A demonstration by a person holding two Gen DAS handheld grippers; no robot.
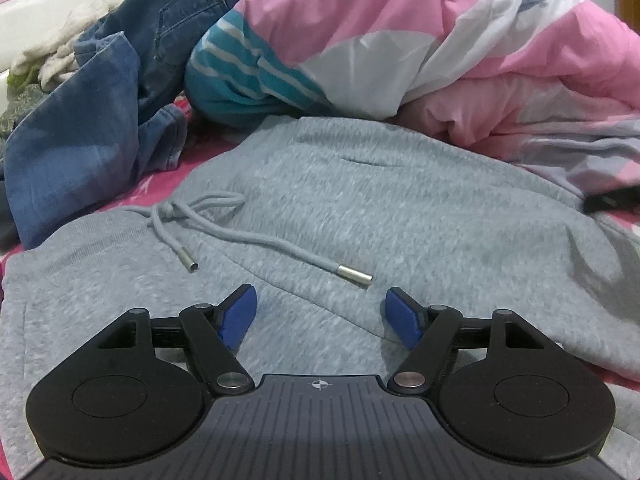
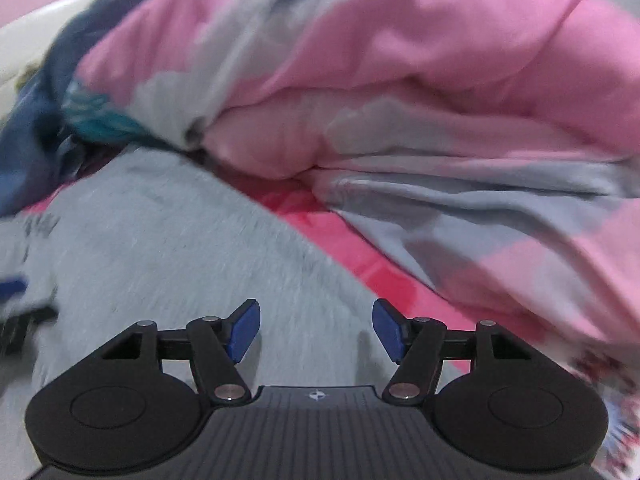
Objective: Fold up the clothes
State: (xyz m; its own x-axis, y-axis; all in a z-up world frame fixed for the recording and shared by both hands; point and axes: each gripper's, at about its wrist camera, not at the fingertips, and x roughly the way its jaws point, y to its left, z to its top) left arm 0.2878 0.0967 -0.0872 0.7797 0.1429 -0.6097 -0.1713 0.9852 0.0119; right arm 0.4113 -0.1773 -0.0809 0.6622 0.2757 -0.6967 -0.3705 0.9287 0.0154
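Observation:
Grey sweatpants (image 1: 360,200) lie spread on the bed, waistband toward me, their drawstring (image 1: 224,220) with metal tips loose on top. My left gripper (image 1: 320,308) hovers just above the waistband, open, blue pads apart with nothing between them. In the blurred right wrist view the same grey sweatpants (image 2: 160,248) fill the lower left. My right gripper (image 2: 316,326) is open over their right edge, with no cloth between its fingers.
A pink, white and grey quilt (image 1: 480,52) is heaped behind the pants and appears as a quilt (image 2: 420,100) in the right wrist view. Blue jeans (image 1: 100,120) and a teal striped garment (image 1: 240,72) are piled at the back left. A pink bedsheet (image 2: 348,248) shows beside the pants.

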